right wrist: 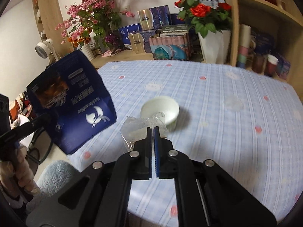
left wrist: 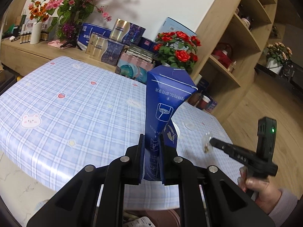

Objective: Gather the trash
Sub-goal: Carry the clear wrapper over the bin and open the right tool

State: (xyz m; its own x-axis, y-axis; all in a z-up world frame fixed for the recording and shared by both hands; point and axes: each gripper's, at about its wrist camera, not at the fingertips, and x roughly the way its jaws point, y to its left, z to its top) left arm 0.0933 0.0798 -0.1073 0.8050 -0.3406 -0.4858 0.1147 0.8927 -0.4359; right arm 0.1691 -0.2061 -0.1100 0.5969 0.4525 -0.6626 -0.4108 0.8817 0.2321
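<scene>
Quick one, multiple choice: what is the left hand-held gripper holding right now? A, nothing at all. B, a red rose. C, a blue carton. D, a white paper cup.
C: in the left wrist view the left hand-held gripper has its jaws closed on the squashed end of the blue carton, which is lifted off the table.

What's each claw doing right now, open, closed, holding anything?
Left claw: closed on the blue carton, lifted off the table.
Right claw: closed on a clear plastic wrapper.
</scene>
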